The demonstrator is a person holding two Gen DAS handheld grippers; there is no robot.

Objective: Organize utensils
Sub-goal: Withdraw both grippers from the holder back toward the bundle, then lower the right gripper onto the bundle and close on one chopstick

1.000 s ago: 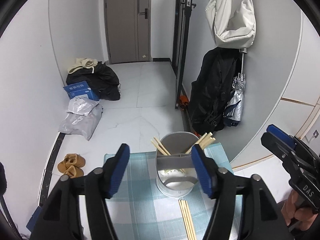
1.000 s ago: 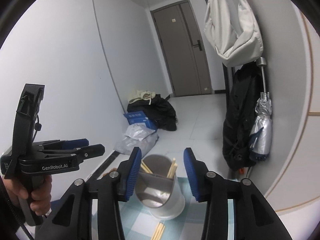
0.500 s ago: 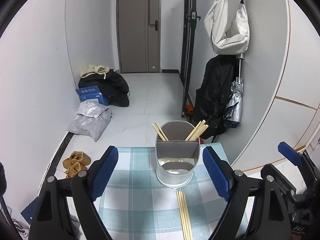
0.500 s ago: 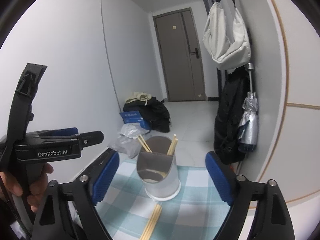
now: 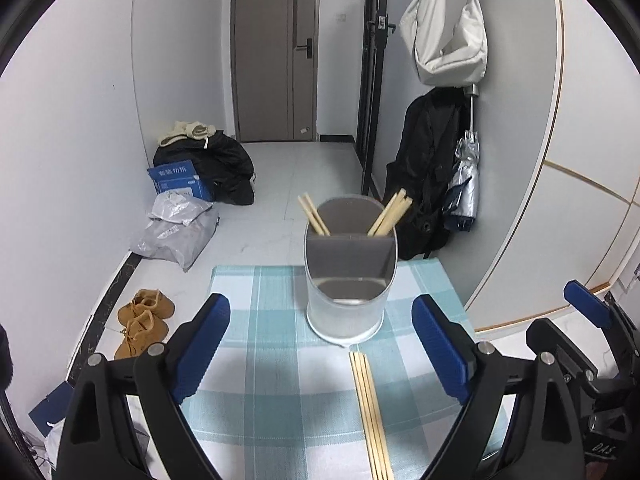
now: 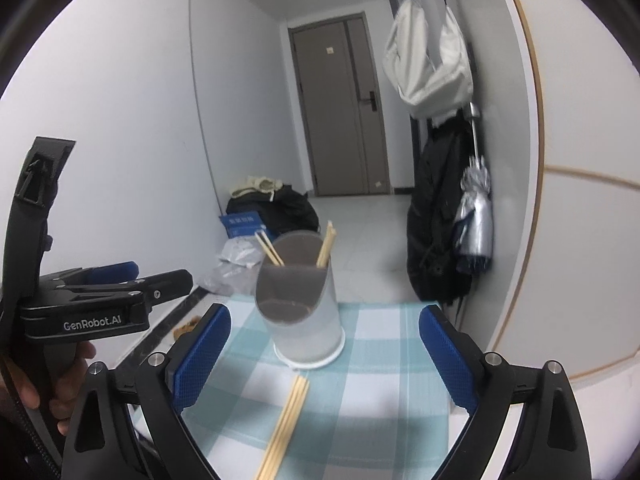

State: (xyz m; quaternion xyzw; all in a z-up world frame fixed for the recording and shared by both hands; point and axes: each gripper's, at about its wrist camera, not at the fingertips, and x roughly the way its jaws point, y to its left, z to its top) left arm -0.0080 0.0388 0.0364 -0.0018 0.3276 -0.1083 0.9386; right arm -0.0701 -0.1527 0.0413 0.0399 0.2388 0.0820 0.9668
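Running off the bottom edge, loose chopsticks (image 5: 370, 412) on checked cloth (image 5: 260, 344)

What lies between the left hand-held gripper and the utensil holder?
Only bare checked cloth, in the left wrist view. The left hand-held gripper, open and empty, faces the utensil holder; loose chopsticks lie just right of that line.

Bench cloth (image 5: 264, 344): light teal/white check pattern. Utensil holder (image 5: 348, 304): pale grey outer wall, dark grey inner divider. Chopsticks (image 5: 370, 412) on cloth and those in holder: light tan wood. Left gripper (image 5: 320, 344) and right gripper (image 6: 324, 354): black frame w/ blue textured pads. Hanging bag (image 5: 448, 36): off-white. Coat (image 5: 428, 168): black. Umbrella (image 5: 464, 184): silver w/ navy. Shoes (image 5: 142, 320): tan. Box (image 5: 178, 180): blue. Door (image 5: 276, 52): grey-brown.
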